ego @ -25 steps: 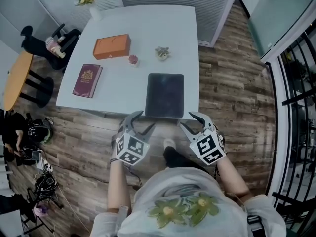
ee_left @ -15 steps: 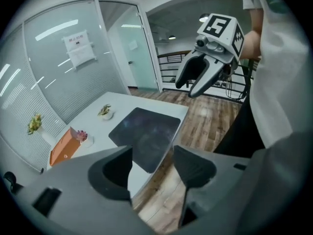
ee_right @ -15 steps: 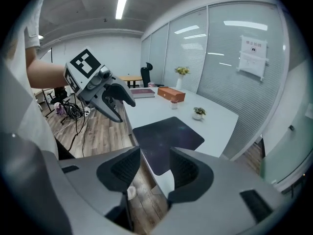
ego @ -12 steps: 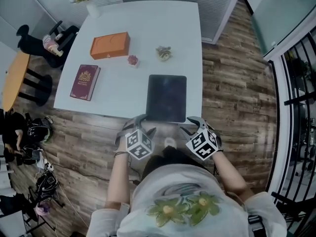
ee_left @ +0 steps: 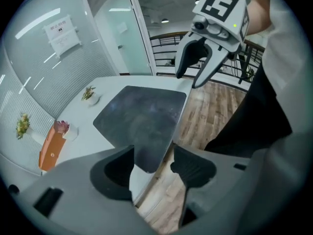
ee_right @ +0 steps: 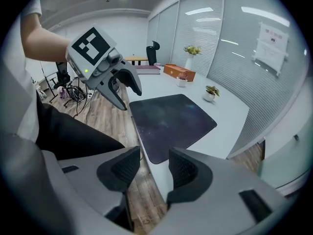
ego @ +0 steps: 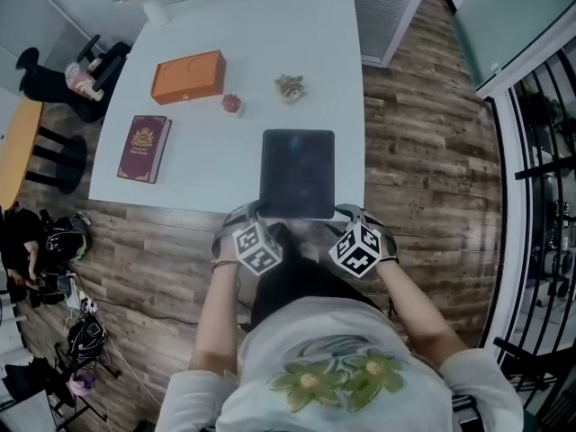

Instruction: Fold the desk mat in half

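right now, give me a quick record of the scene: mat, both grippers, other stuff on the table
desk mat: dark, flat, unfolded, at the near edge of the table
left gripper: jaws apart, mat's near corner between them, not clamped
right gripper: jaws apart, mat's other near corner just ahead of them
other items: orange box, red book, pink potted plant, pale potted plant
fold: not yet begun
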### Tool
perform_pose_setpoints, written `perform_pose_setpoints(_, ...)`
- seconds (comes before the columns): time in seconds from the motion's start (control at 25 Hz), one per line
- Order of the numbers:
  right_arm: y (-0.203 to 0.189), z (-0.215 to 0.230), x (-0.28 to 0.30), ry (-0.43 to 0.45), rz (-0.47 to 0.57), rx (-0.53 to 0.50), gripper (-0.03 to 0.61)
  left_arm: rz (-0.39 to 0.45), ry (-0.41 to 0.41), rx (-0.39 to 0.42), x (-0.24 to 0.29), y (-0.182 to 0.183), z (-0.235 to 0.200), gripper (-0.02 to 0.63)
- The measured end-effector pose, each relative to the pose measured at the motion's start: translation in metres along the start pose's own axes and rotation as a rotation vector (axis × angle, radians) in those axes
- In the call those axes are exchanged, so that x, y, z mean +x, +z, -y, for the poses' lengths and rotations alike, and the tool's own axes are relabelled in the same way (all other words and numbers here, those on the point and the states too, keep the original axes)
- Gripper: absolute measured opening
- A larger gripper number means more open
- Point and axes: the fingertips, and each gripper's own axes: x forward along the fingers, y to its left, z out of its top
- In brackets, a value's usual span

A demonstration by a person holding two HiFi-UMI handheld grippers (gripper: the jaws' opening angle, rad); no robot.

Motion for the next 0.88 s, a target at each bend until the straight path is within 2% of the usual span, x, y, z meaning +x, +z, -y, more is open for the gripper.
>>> perform_pose_setpoints(0.24,-0.009,-0.003,0.022,-0.027,-0.077,-0.166,0.186,-0.036,-0.025,-0.010,0.016,-0.009,0.005,0.247)
perform_pose_setpoints(0.44,-0.015,-0.004,0.037,-0.029,-0.125,-0.221,0.186,-0.057,-0.026,0.011,0.027,-0.016,0.007,0.244)
perform_pose_setpoints(0.68,-0.023,-0.003,0.047,-0.029,-0.175,-0.275,0.176,0.003,0.001,-0.013,0.029,-0.016,0.000,0.178)
perform_pose_setpoints(0.88,-0.023,-0.003,0.046,0.008,-0.171,-0.271,0.169,0.009,-0.031,-0.018,0.026,-0.016,-0.001,0.166)
